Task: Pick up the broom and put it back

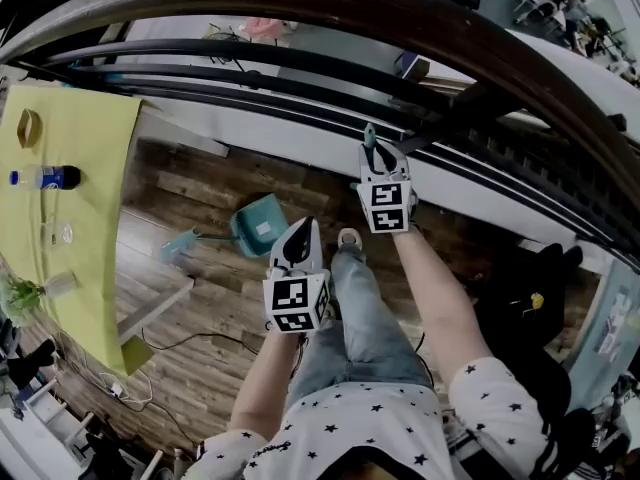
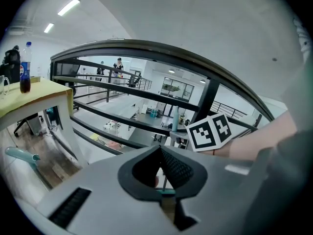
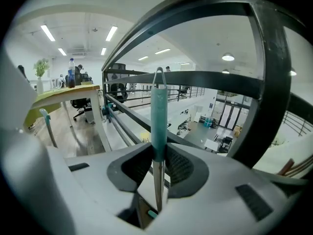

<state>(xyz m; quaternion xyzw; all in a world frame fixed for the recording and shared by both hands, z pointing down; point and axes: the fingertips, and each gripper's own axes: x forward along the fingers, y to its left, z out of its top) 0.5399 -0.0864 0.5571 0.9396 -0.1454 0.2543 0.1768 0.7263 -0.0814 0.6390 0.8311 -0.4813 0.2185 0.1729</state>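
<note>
The broom's teal handle [image 3: 158, 116], with a hanging loop at its tip, stands upright between the pads of my right gripper [image 3: 157, 153], which is shut on it; the bare metal shaft runs down behind the jaws. In the head view the teal tip [image 1: 370, 140] pokes out past my right gripper [image 1: 376, 158], close to the dark railing [image 1: 300, 118]. The broom's lower part is hidden under the arm. My left gripper [image 1: 298, 236] hangs lower and to the left, above the wooden floor. Its jaws [image 2: 159, 153] meet at the tips with nothing held.
A teal dustpan [image 1: 260, 224] with a long handle [image 1: 180, 244] lies on the floor left of my left gripper. A yellow-green table [image 1: 70, 218] with a cola bottle [image 1: 45, 177] stands at the left. A wide wooden handrail [image 1: 330, 3] tops the railing, with a drop beyond.
</note>
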